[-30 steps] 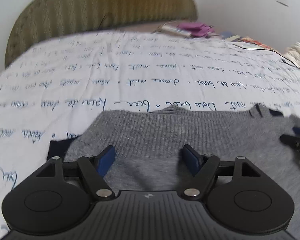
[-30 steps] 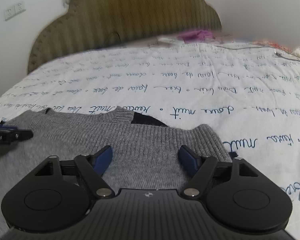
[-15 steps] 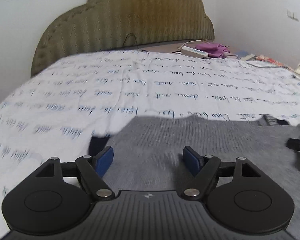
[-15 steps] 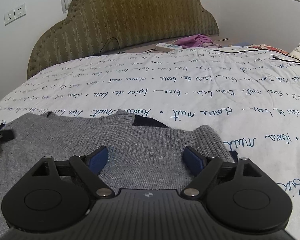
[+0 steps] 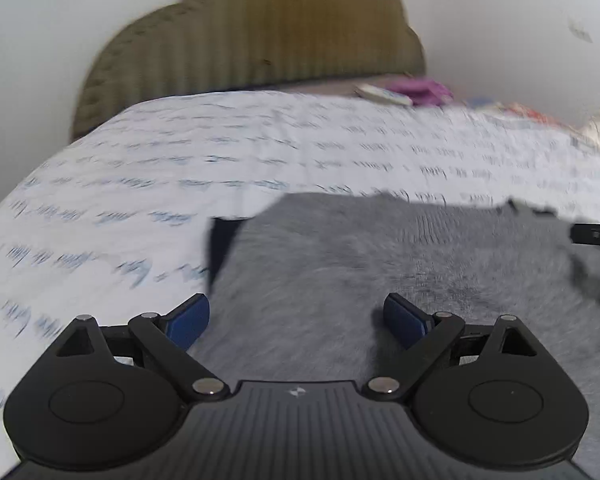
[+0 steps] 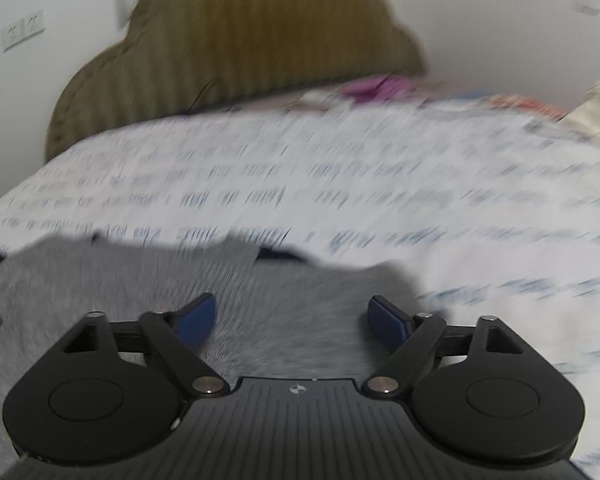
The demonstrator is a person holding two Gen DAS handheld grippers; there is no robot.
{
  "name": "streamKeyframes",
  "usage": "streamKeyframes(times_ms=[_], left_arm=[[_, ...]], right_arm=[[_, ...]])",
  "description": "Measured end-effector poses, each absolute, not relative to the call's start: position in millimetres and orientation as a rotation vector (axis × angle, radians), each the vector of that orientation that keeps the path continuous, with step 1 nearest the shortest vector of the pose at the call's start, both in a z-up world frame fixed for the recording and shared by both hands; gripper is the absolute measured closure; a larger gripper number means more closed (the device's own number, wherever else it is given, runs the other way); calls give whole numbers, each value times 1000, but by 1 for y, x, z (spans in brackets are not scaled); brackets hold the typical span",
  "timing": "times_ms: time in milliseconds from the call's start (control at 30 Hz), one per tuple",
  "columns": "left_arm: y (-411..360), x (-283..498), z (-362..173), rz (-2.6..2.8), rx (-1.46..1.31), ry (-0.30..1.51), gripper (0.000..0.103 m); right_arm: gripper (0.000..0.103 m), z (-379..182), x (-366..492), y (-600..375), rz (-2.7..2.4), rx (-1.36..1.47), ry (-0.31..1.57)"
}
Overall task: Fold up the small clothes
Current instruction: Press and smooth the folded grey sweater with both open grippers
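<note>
A grey knitted sweater [image 5: 340,264] lies flat on a bed [image 5: 180,176] covered with a white sheet printed in blue handwriting. Both views are smeared by motion blur.

The left hand-held gripper [image 5: 296,318] hangs over the sweater's left part, near its edge, where a dark strip of another fabric [image 5: 220,240] shows from under the knit. Its jaws have just been opening and stand wide apart; only the sweater's surface shows in the gap between the 2 blue pads [image 5: 190,320], and they press on nothing. At the right edge of this view a black tip of the other tool [image 5: 596,234] shows above the sweater.

The right hand-held gripper [image 6: 290,316] hangs over the sweater's right part [image 6: 300,300], close to the neckline, where dark fabric [image 6: 278,254] peeks out. Its jaws have also just been opening and stand apart, clamped on nothing.

Behind the bed stands an olive scalloped headboard [image 6: 240,36]. Something purple [image 5: 420,90] lies near the bed's far end.
</note>
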State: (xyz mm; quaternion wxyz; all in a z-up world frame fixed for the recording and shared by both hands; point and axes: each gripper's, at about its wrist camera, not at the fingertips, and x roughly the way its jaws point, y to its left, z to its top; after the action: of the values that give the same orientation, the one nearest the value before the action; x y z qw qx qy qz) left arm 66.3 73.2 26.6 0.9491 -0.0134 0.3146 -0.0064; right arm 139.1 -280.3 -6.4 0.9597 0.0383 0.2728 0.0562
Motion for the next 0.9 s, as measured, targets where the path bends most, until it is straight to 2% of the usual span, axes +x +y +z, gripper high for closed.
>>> streamKeyframes(times_ms=[133, 333, 467, 533, 700, 800, 900], left_arm=[[107, 18, 33, -30, -267, 648, 8], [116, -6, 15, -17, -357, 690, 8], [133, -3, 19, -8, -429, 699, 8], [156, -3, 28, 2, -447, 688, 8], [234, -10, 89, 315, -173, 515, 8], [273, -19, 119, 485, -180, 426, 8], [266, -23, 112, 436, -266, 450, 8]], right_arm=[[0, 22, 80, -293, 261, 213, 439], [2, -17, 74, -276, 271, 120, 592], [2, -33, 69, -262, 271, 11, 568], [2, -34, 66, -261, 271, 5, 560], [2, -32, 63, -269, 288, 52, 544], [2, -33, 65, -273, 292, 76, 539], [2, -33, 64, -272, 288, 80, 536]])
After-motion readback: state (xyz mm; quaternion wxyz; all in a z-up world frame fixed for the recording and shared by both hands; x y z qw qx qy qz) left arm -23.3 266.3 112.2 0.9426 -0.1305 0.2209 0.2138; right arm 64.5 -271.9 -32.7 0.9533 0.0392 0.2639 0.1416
